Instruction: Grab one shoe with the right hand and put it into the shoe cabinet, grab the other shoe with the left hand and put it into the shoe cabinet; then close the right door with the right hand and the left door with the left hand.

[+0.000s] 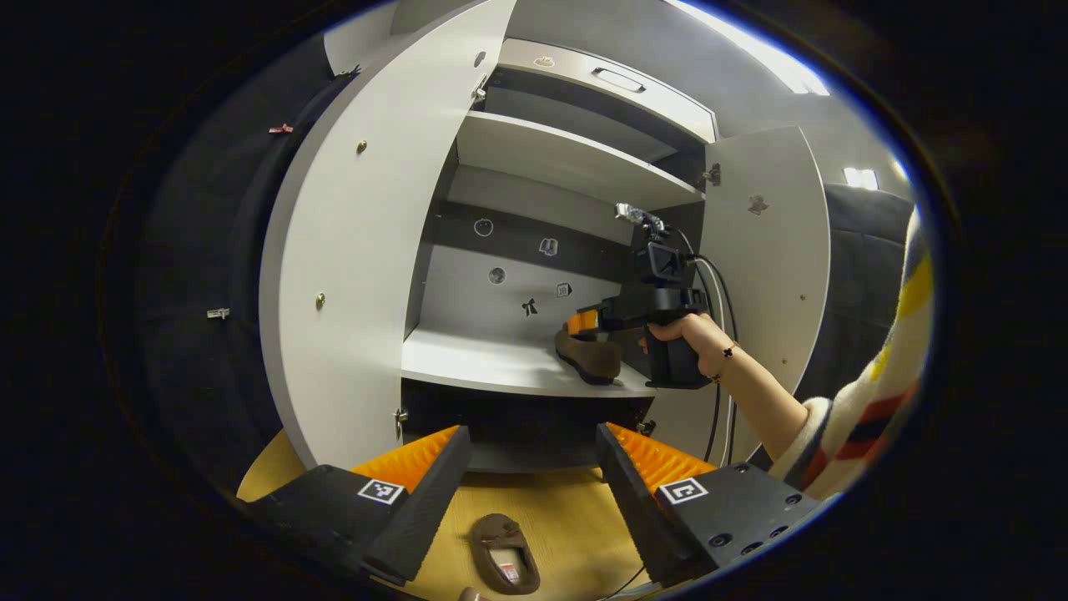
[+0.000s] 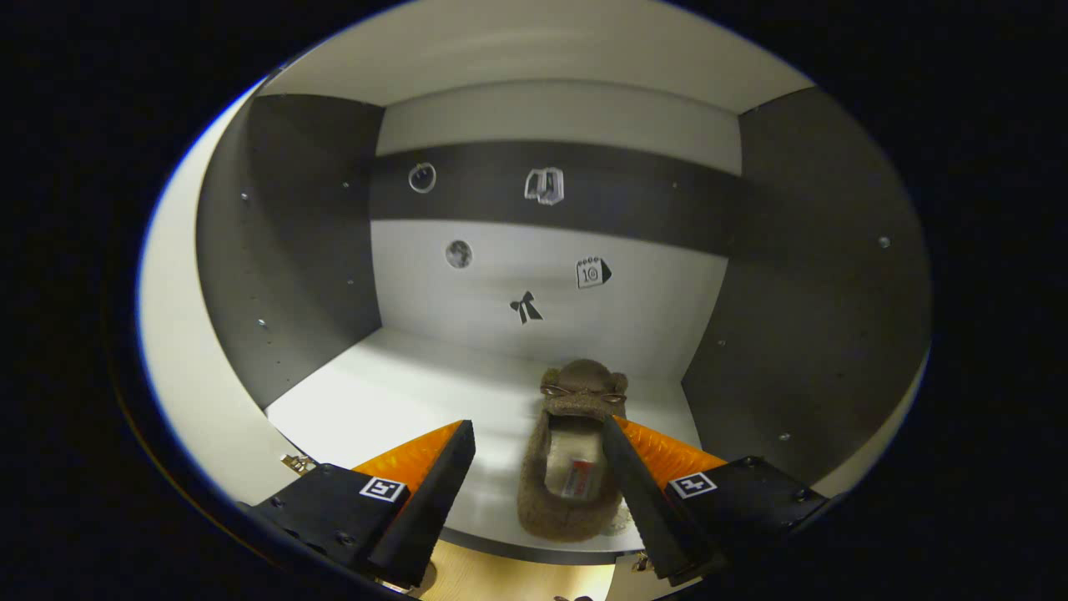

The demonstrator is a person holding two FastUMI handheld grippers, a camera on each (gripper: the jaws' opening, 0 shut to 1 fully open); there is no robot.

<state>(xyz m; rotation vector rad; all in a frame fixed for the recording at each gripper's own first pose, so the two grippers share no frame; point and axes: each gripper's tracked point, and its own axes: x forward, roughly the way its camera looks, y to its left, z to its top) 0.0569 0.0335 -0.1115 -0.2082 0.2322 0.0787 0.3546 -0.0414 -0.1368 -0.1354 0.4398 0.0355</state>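
Shoe 1 (image 2: 569,467): brown, lies on the cabinet (image 1: 367,250) shelf (image 2: 392,401), right side, toe to the far wall. Right gripper (image 2: 534,467): jaws spread wide, shoe 1 between them against the right finger, not clamped. Shoe 2 (image 1: 503,553): on the floor (image 1: 567,517), near, below the left gripper (image 1: 534,467), jaws released. Both doors stand open.

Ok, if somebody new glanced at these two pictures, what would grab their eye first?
Probably the white shoe cabinet standing wide open, with a brown fuzzy shoe sitting on its middle shelf between the open orange fingers of the right hand-held gripper. Next, the second shoe lying on the wooden floor, just below the open left hand-held gripper.
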